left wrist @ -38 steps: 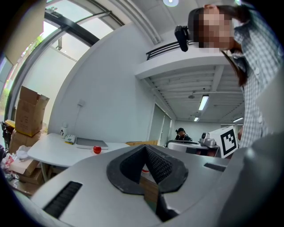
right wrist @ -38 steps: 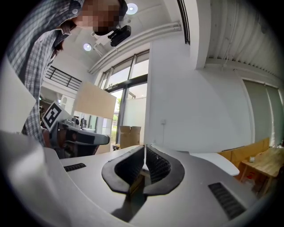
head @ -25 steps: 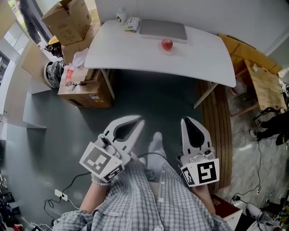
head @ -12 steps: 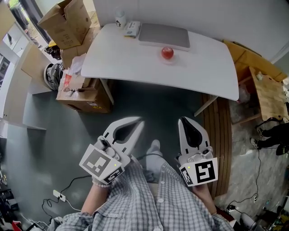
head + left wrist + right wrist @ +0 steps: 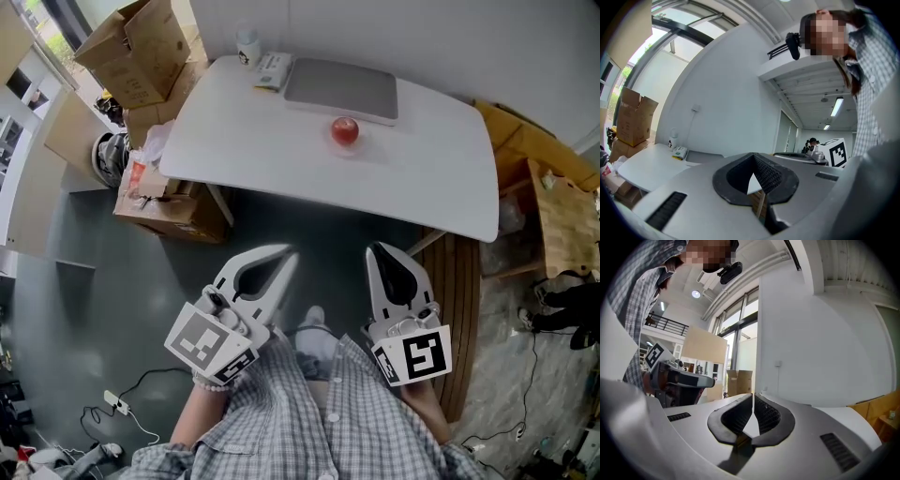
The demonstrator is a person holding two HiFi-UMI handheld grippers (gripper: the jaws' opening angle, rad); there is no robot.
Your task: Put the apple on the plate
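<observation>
The apple (image 5: 345,130) is sitting on the white table (image 5: 262,150) near a grey laptop (image 5: 342,89), and any plate beneath it is proving too faint to make out. An open cardboard box (image 5: 131,42) is standing past the table's left end, its inside mostly out of frame. The left gripper (image 5: 284,255) and right gripper (image 5: 374,251) are both hanging clenched and empty, well short of the table.

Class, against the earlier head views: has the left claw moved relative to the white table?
Yes: the left claw moved forward, nearer the white table.
</observation>
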